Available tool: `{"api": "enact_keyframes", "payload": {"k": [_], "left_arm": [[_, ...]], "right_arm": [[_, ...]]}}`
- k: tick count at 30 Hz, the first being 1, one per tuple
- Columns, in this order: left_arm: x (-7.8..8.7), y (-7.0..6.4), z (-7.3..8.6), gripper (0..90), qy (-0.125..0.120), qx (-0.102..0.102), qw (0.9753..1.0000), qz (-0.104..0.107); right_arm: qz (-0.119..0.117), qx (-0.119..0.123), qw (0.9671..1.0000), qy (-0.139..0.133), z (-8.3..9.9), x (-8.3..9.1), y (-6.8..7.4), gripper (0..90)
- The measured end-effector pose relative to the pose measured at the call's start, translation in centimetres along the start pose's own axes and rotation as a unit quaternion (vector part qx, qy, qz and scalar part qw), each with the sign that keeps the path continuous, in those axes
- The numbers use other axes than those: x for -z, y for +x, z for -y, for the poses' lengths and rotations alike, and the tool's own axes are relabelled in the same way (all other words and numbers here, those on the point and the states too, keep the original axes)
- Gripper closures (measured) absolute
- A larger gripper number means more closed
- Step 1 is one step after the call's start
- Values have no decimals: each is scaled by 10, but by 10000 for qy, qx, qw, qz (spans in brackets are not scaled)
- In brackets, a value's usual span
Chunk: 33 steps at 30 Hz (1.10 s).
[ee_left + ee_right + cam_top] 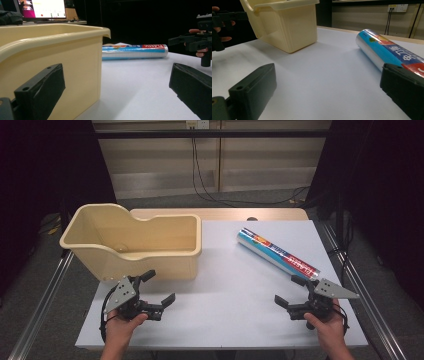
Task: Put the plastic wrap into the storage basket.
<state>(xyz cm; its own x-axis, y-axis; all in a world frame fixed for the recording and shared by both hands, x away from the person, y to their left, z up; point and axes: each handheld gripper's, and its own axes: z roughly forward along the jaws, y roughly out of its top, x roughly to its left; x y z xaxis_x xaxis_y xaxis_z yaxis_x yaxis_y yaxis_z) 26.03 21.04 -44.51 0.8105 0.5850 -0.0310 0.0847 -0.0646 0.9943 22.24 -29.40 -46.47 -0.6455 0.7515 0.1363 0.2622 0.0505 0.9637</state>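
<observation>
A cream plastic bin [135,242] stands on the left of the white table; its wall [57,65] rises just ahead of my left jaw, and it appears far left as the bin [287,22]. A blue, red and silver roll of plastic wrap [277,254] lies diagonally at the right; the same roll [135,51] lies beyond the bin, and the roll [387,52] lies just past my right jaw. My left gripper [161,287] rests open by the bin's front. My right gripper [290,291] is open beside the roll's near end.
The white table top [225,290] lies between the two grippers. A wooden strip [220,213] runs along its far edge, with cables [210,190] on the floor behind. Metal rails [45,295] flank both sides.
</observation>
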Motion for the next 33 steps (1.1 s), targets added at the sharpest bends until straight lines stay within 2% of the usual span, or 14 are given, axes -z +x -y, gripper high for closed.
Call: {"api": "enact_keyframes", "payload": {"k": [8,13,19,27,31,33], "left_arm": [[0,0,0,3,17,-11,10000,-11],[0,-1,1,4,25,10,10000,-11],[-2,-3,1,4,94,-43,9999,30],[-3,-2,0,5,79,-51,10000,24],[-3,-1,1,5,129,-42,9999,22],[-3,-1,1,5,104,-13,9999,41]], "right_arm": [[112,48,9999,-2,-3,-2,-1,4],[176,179,9997,49,-9,-6,-1,4],[233,366,9984,355,-17,-18,-2,15],[308,309,9979,488,-25,-31,-8,20],[391,372,9967,612,-33,-40,-13,26],[495,352,9954,746,-41,-49,-22,26]]}}
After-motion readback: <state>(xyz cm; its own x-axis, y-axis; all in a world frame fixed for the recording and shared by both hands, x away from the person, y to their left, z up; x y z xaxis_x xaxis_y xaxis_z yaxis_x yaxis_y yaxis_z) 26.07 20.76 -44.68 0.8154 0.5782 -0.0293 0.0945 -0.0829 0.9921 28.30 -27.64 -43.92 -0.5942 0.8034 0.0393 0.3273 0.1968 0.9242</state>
